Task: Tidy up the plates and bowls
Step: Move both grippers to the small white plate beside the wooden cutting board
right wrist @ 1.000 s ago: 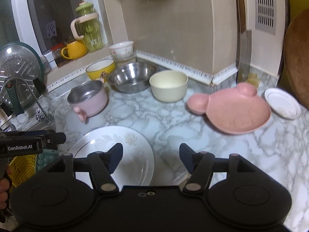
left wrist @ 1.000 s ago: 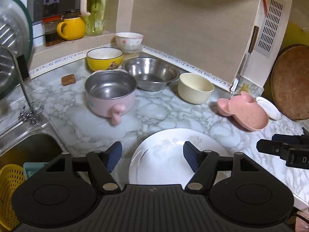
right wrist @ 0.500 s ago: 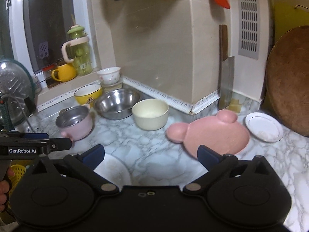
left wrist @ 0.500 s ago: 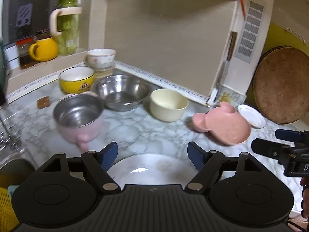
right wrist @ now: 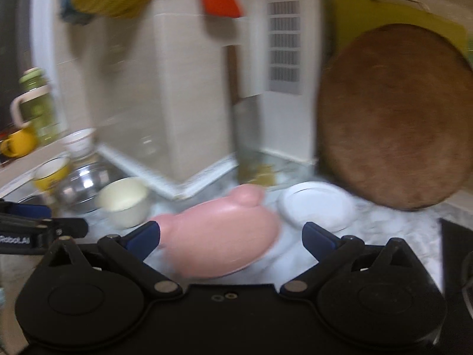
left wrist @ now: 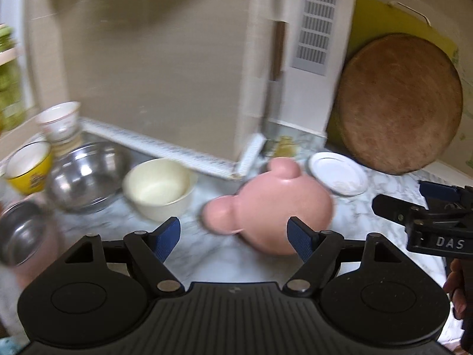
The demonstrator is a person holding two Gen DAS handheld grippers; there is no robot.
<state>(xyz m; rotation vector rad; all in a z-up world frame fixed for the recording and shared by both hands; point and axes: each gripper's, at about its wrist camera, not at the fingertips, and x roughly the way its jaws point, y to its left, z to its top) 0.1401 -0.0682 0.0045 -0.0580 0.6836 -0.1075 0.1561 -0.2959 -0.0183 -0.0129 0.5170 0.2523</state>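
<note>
A pink bear-shaped plate (left wrist: 275,207) lies on the marble counter, also in the right wrist view (right wrist: 218,239). Beside it are a small white plate (left wrist: 338,173) (right wrist: 317,210), a cream bowl (left wrist: 159,188) (right wrist: 124,201), a steel bowl (left wrist: 85,176), a yellow bowl (left wrist: 28,167), a white patterned bowl (left wrist: 60,121) and a pink steel-lined pot (left wrist: 22,233). My left gripper (left wrist: 235,238) is open and empty, just short of the pink plate. My right gripper (right wrist: 230,236) is open and empty, over the pink plate's near side. Both views are blurred.
A round wooden board (left wrist: 399,103) leans on the wall at the right. A cleaver (right wrist: 242,118) stands against the wall corner. A green jug (right wrist: 38,106) and yellow mug (right wrist: 19,145) sit on the window ledge. A dark edge (right wrist: 455,254) shows at the right.
Both grippers have swung right, from over the large white plate toward the pink bear plate. The large white plate has left both views. The right gripper's jaws opened wider.
</note>
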